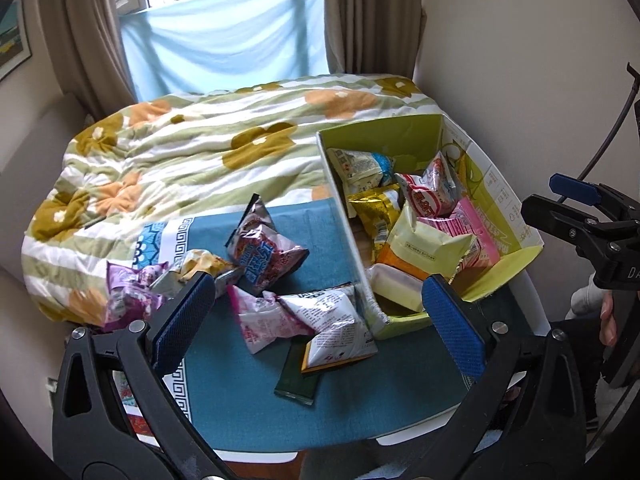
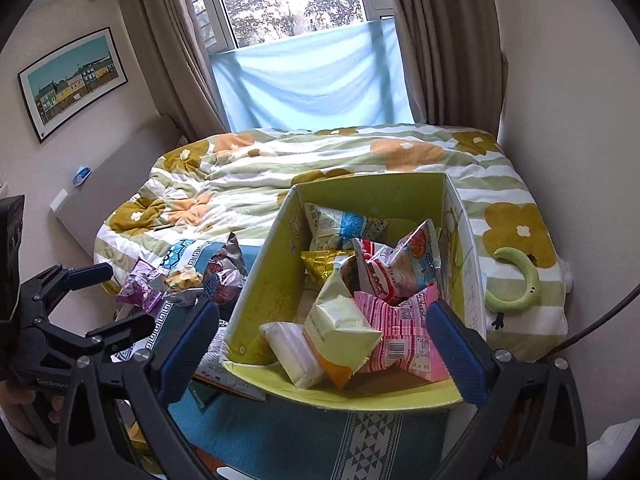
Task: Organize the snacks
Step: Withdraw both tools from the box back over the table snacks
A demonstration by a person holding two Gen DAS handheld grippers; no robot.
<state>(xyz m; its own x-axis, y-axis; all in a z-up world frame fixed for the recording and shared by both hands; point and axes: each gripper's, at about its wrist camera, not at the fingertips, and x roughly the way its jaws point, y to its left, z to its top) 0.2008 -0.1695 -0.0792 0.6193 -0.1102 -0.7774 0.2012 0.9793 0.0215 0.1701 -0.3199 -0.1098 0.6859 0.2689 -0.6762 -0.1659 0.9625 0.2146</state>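
Snack-sorting station, small table with teal cloth (image 1: pixel 256 392) set against a bed with flowered quilt (image 1: pixel 180 152). Item 1: green cardboard box (image 1: pixel 404 326), open-topped, standing on the right part of the table; contents are a loose heap of packets, among them a pale yellow packet (image 2: pixel 340 326), a pink striped packet (image 2: pixel 400 334), a gold packet (image 2: pixel 324 266), a red-and-white packet (image 2: pixel 376 276) and a blue-and-white packet (image 2: pixel 344 226) at the far wall. Item 2: unsorted packets lying on the cloth left of the box, namely a maroon-and-blue packet (image 1: pixel 266 252), a purple packet (image 1: pixel 130 300), a crumpled yellow-silver packet (image 1: pixel 200 266), 2 white-and-pink packets (image 1: pixel 260 320) near the middle, 1 white printed packet (image 1: pixel 340 326) touching the box wall, and a dark flat sachet (image 1: pixel 298 378) partly under it. Item 3: left gripper (image 1: pixel 316 320), jaws spread wide, nothing between the pads, poised above the loose packets. Item 4: right gripper (image 2: pixel 320 344), jaws at full spread and empty, poised over the near end of the box above the heaped packets. Step in hand, as judged: between transfers, with neither tool loaded and roughly half the packets boxed. Next move calls for lowering 1 gripper onto a loose packet, probably the white printed one nearest the box, closing on its puffed body rather than its slippery seam, then lifting it over the wall.
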